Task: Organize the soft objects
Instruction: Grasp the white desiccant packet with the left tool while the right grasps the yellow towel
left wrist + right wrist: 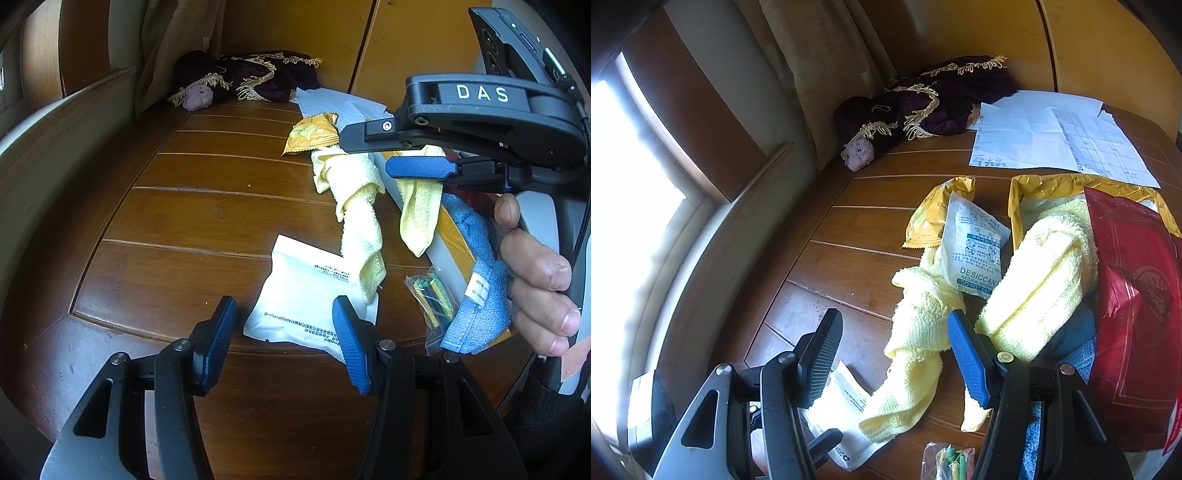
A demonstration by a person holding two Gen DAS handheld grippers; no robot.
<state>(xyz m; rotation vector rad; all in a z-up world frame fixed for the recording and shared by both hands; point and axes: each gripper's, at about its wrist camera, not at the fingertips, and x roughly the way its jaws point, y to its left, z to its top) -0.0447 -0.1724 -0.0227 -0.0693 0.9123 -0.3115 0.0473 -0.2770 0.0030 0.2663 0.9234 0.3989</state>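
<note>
A pale yellow towel [356, 195] [919, 325] lies twisted, one end on the wooden table [192, 214] and the other draped over the wall of a yellow-lined box [1052, 181]. A blue cloth [476, 266] [1078, 332] sits in that box. My right gripper [894, 354] [369, 153], held by a hand [535, 273], hovers open just above the towel, its right finger beside the draped part. My left gripper [284, 343] is open, low over a white packet [299, 295] with nothing between its fingers.
A desiccant sachet [975, 247] and yellow snack packet [923, 218] lie by the towel. A red packet [1137, 295] stands in the box. A small bag of green pieces [432, 295], papers [1052, 136] and a purple fringed cloth [934, 99] sit around; a curtain hangs behind.
</note>
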